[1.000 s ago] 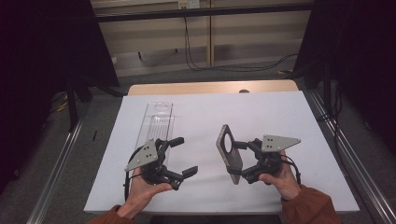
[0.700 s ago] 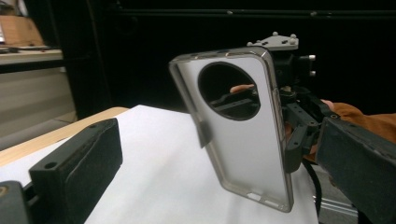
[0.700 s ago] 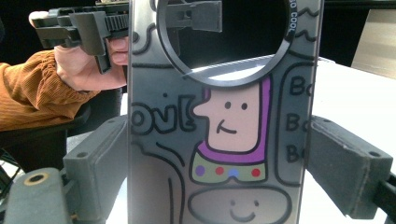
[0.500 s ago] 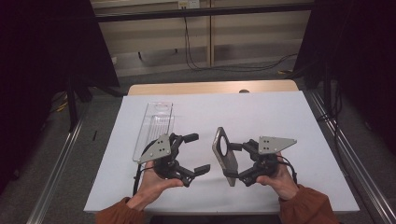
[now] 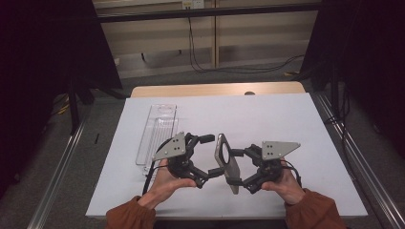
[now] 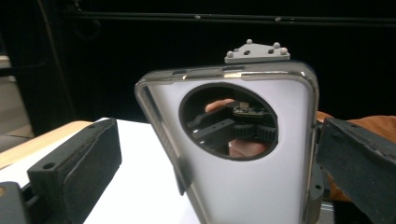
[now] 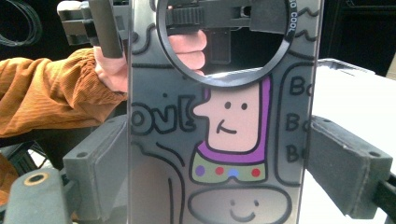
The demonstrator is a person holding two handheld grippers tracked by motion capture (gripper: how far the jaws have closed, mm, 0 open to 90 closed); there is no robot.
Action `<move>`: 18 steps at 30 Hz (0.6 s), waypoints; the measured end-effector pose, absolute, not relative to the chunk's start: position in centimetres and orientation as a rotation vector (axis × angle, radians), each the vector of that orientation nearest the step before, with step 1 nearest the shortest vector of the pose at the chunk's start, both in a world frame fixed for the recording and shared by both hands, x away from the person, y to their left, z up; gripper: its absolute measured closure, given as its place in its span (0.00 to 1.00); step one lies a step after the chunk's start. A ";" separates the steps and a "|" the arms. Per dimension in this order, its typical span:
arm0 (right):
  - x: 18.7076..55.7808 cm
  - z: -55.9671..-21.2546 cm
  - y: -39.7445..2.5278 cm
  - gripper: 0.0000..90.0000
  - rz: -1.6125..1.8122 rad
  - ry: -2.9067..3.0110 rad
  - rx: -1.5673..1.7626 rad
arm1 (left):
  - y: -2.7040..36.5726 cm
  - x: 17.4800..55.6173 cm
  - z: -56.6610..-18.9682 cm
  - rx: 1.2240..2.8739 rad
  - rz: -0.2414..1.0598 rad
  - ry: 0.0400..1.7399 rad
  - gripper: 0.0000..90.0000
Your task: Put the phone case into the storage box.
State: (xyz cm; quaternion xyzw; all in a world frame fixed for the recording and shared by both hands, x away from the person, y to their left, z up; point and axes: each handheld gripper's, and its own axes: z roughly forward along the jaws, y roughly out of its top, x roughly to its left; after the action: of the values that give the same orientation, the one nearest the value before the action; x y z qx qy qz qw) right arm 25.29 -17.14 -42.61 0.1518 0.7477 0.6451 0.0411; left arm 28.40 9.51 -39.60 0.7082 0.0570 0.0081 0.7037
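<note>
- The right hand-held gripper point(image 5: 232, 167), at about 5 o'clock on the surface, pinches a phone case point(image 5: 226, 161) by its long edges and holds it upright on edge, lifted off the white surface point(image 5: 267, 119).
- In the right gripper view the phone case point(image 7: 224, 135) stands between the two pads, which press its sides; its printed face shows a cartoon figure and a round camera hole at 12 o'clock.
- The left hand-held gripper point(image 5: 211, 155), at about 7 o'clock, has its jaws spread wide, one above and one below, right beside the case's other face.
- In the left gripper view the plain inner side of the phone case point(image 6: 243, 154) fills the gap between the open pads; the right-hand pad looks close to the case's edge, but I cannot tell whether it touches.
- A clear plastic tray point(image 5: 157, 131) lies flat at about 10 o'clock, well apart from the case.
- Judged progress: the case is already picked up and presented between both hands. A handover or two-sided grasp looks begun but not finished, since the left jaws have not closed. What remains is closing them on the case and releasing the right grip, or setting the case down.
</note>
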 end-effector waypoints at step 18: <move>25.5 -42.7 -16.8 0.13 2.044 2.331 0.425 | 8.9 29.2 -39.4 1.541 -0.020 0.032 0.02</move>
State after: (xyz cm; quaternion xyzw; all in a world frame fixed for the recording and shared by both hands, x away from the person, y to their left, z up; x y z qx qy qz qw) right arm 25.46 -16.83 -42.73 0.1358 0.7449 0.6531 0.0061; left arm 29.16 8.88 -39.41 0.6963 0.0146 -0.0091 0.7176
